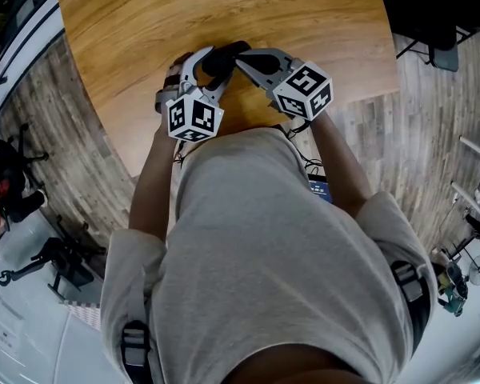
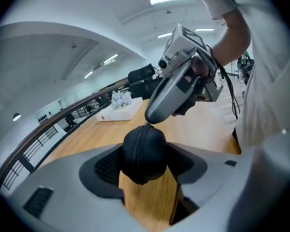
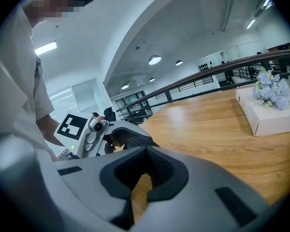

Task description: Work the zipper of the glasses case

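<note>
Your left gripper (image 1: pixel 210 64) pinches the glasses case (image 2: pixel 144 151). One dark bumpy pad sits on each side of it. The case is black, smooth and round at the end, like a little ball. A thin zipper (image 2: pixel 137 151) runs up its middle in a curved line.

Your right gripper (image 2: pixel 150 119) has its jaws pressed together. Its smooth grey tip sits right at the top end of the zipper. You cannot tell if it nips the little pull there.

The case is held just over the table (image 1: pixel 144 22), close to the curved edge nearest to you. The table is shiny brown wood with long stripes in it.

From above, the two grippers cover most of the case, so only a bit of black shows between them. Each gripper has a cube (image 1: pixel 194 118) with black and white squares on it. The right one's cube (image 1: pixel 304 90) sits just beside the left one's.

In the left gripper view, the right gripper fills the space behind the case and hides what is past it.

A white box (image 3: pixel 268 117) rests well apart from the case, near the far edge of the table. It has soft pale flowers (image 3: pixel 271 88) on top. A dark railing (image 3: pixel 208 79) curves along behind the table. The floor (image 1: pixel 416 134) is made of grey wood planks.
</note>
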`<state>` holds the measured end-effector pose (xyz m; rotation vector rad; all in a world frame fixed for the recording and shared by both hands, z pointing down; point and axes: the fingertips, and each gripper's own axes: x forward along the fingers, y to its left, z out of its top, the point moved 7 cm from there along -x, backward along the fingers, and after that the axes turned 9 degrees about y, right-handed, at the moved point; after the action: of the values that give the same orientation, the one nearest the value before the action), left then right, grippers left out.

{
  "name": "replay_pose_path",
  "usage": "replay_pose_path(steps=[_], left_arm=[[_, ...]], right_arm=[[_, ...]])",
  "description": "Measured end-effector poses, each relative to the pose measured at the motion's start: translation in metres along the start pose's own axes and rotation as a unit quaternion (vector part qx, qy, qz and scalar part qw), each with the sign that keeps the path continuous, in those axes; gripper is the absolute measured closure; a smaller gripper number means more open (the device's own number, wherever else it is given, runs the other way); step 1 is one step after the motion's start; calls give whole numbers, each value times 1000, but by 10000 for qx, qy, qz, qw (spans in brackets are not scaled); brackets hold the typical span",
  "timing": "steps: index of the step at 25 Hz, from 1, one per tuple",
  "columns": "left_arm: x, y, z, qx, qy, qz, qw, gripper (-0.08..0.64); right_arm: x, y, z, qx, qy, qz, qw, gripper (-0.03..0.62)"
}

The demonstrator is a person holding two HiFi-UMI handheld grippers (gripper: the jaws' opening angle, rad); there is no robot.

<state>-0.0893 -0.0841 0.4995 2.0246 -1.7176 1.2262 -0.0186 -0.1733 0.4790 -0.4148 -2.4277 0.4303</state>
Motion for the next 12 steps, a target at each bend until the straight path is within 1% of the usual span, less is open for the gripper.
replay_pose_path(steps=[4, 6, 12], left_arm=[[5, -1, -4, -62, 323, 28, 9995, 279], [8, -1, -5, -42, 444, 66, 9990, 283], [11, -1, -4, -71, 551, 110, 9984, 288]], right_arm=[[6, 2, -3, 197, 46, -72, 9998, 566], [8, 8, -2, 201, 26, -52, 9998, 566], [12, 22, -2, 163, -33, -2, 9999, 566]])
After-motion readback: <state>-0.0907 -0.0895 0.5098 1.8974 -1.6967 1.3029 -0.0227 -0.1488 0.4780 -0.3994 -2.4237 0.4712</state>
